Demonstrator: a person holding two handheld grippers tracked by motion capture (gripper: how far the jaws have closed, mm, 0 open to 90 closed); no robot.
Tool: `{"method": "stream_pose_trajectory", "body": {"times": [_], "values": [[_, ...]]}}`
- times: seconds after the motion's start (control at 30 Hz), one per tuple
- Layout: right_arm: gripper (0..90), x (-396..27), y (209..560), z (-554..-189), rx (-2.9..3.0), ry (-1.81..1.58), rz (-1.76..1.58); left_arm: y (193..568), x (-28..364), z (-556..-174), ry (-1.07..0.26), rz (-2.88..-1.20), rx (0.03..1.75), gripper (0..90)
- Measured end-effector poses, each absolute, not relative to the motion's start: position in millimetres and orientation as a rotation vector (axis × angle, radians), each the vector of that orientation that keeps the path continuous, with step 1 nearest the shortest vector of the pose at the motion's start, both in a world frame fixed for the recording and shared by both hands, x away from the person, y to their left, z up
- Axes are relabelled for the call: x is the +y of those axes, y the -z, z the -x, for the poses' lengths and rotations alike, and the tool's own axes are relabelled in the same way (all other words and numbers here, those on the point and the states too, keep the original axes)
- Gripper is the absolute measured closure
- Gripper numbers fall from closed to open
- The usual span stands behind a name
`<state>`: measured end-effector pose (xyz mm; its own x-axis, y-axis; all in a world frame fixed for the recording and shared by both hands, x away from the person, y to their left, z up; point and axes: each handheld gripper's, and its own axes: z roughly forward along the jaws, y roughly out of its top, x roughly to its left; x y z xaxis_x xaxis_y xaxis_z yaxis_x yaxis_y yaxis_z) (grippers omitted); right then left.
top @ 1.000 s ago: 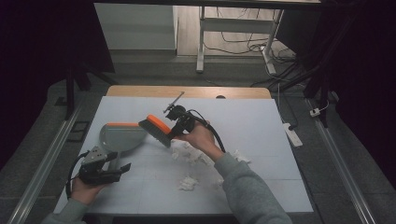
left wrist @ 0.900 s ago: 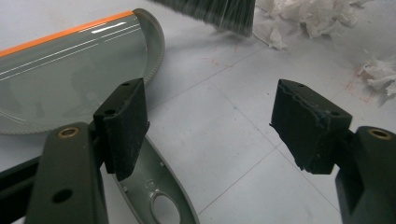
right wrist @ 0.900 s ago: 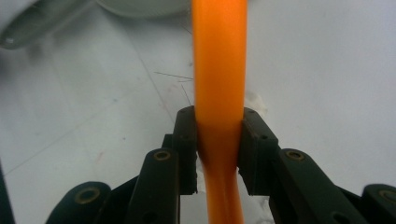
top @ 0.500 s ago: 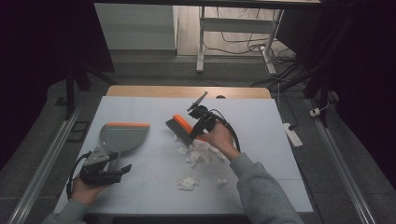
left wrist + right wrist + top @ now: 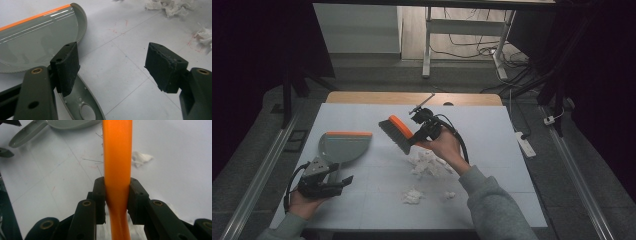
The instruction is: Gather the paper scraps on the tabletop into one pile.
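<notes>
Since a second ago your right gripper point(image 5: 421, 136), clamped on the brush point(image 5: 396, 134), swung right beyond the tissue scraps point(image 5: 427, 162); sweep left toward the dustpan point(image 5: 343, 146), whose handle sits between your left gripper's point(image 5: 343, 181) open jaws.

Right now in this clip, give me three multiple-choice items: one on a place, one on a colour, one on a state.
1. Where does the dustpan lie?
A. On the table's left part, ahead of the left gripper
B. Under the paper scraps
C. On the floor

2. What colour is the brush handle?
A. Blue
B. Orange
C. White

3. How do the grippers stand?
A. Both open
B. Left shut on the dustpan, right open
C. Left open, right gripper shut on the brush

Key: 1 A, the high view shows the dustpan flat on the table beyond that gripper. 2 B, the right gripper view shows an orange handle. 3 C, the left jaws stand apart around nothing, while the right pads press the handle.
</notes>
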<state>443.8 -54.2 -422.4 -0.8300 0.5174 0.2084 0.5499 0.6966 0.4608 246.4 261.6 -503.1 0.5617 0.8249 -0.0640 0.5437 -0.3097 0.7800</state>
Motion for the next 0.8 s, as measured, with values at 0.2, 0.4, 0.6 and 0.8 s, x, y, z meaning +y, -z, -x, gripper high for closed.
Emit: {"method": "stream_pose_trajectory", "body": {"times": [0.2,0.4,0.6,0.8], "values": [[70.3,-40,436,-460,-2.783,0.842,0.951,503,262,-247,-0.448,-2.000,1.098,28.2],[70.3,-30,450,-479,-2.732,0.824,1.021,503,262,-247,-0.448,-1.998,1.097,28.2],[70.3,-42,466,-492,-2.750,0.664,1.104,503,263,-246,-0.447,-1.991,1.097,28.3],[70.4,-77,459,-486,-2.766,0.593,1.165,503,262,-247,-0.444,-1.998,1.091,28.3]]}}
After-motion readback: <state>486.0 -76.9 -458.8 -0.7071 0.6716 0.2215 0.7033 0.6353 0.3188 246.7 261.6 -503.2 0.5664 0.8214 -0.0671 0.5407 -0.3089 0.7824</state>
